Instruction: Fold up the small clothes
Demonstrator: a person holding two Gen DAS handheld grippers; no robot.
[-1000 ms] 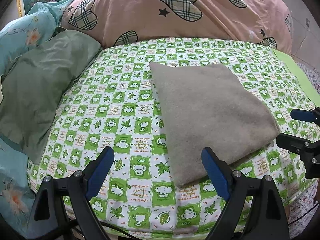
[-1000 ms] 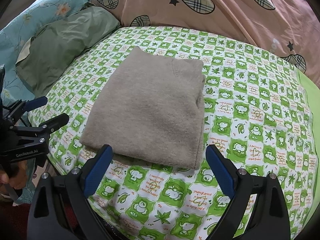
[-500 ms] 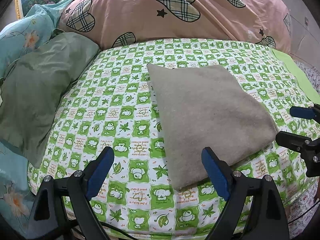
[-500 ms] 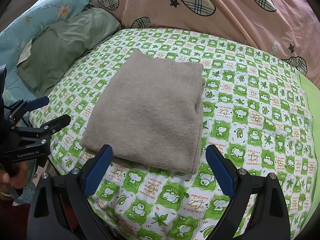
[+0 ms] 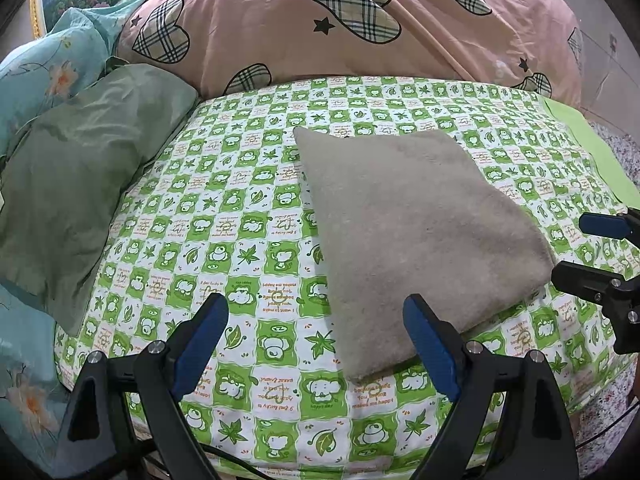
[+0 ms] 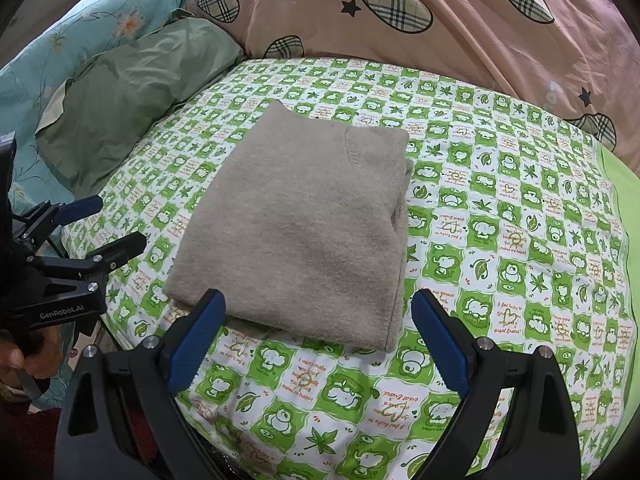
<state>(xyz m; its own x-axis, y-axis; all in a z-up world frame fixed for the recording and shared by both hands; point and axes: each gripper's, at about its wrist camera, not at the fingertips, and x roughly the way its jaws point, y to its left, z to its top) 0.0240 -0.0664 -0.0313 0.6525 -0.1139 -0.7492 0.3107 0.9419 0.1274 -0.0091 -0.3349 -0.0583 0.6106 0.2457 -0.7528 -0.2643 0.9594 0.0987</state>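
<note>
A beige knitted garment (image 5: 416, 224) lies folded into a flat rectangle on the green checked bed sheet (image 5: 240, 216); it also shows in the right wrist view (image 6: 304, 224). My left gripper (image 5: 316, 332) is open and empty, held just short of the garment's near left corner. My right gripper (image 6: 316, 328) is open and empty, held at the garment's near edge without touching it. Each gripper shows at the edge of the other's view: the right gripper (image 5: 592, 248) and the left gripper (image 6: 104, 224).
A green pillow (image 5: 68, 200) and a light blue floral pillow (image 5: 44, 76) lie on the left. A pink quilt with plaid hearts (image 5: 360, 20) is piled at the back. The sheet's near edge (image 5: 304, 440) drops off below the grippers.
Both grippers have drawn back slightly from the folded garment and stay open. The garment has not moved.
</note>
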